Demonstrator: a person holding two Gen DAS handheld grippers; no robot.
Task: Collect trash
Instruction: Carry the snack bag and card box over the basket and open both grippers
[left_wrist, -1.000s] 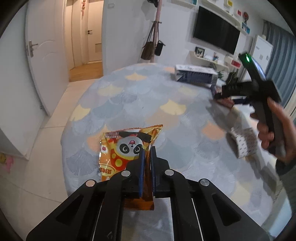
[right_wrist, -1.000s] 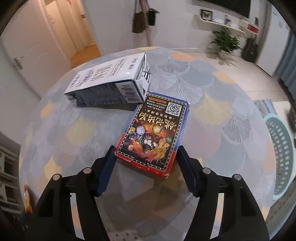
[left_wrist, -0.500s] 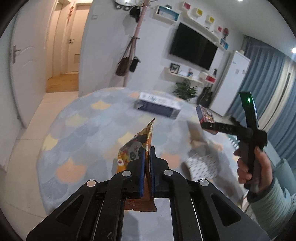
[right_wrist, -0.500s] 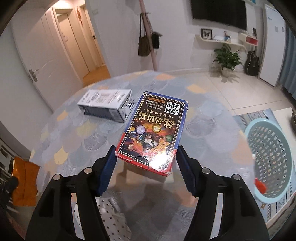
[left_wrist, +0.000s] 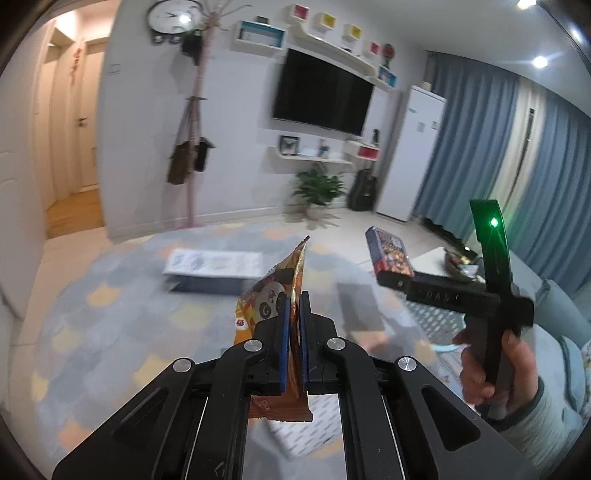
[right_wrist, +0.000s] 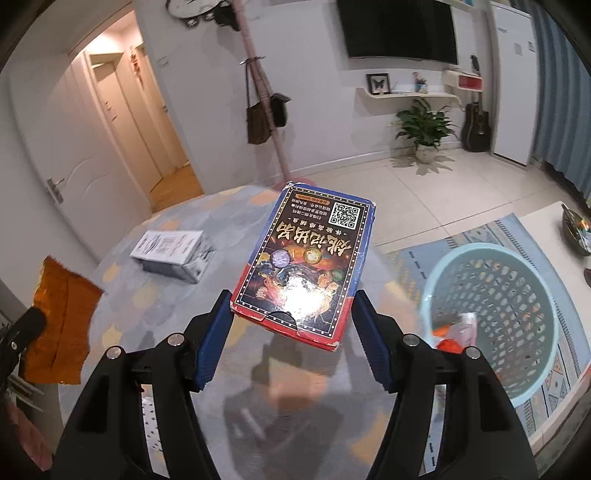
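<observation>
The left gripper (left_wrist: 292, 317) is clamped flat on an orange snack bag (left_wrist: 273, 295), held edge-on above the bench (left_wrist: 110, 314); a panda face shows on its printed side, the lettering too small to read. The right gripper (right_wrist: 291, 314) is pressed against both long sides of a flat card box (right_wrist: 306, 266), lifted clear of the bench. The box has a blue and red border, a dark fantasy picture, gold Chinese characters seen upside down and a QR code near its far end. Behind it lies a white and dark carton (right_wrist: 171, 254). To the right a pale blue basket (right_wrist: 491, 317) stands on the floor with scraps inside.
</observation>
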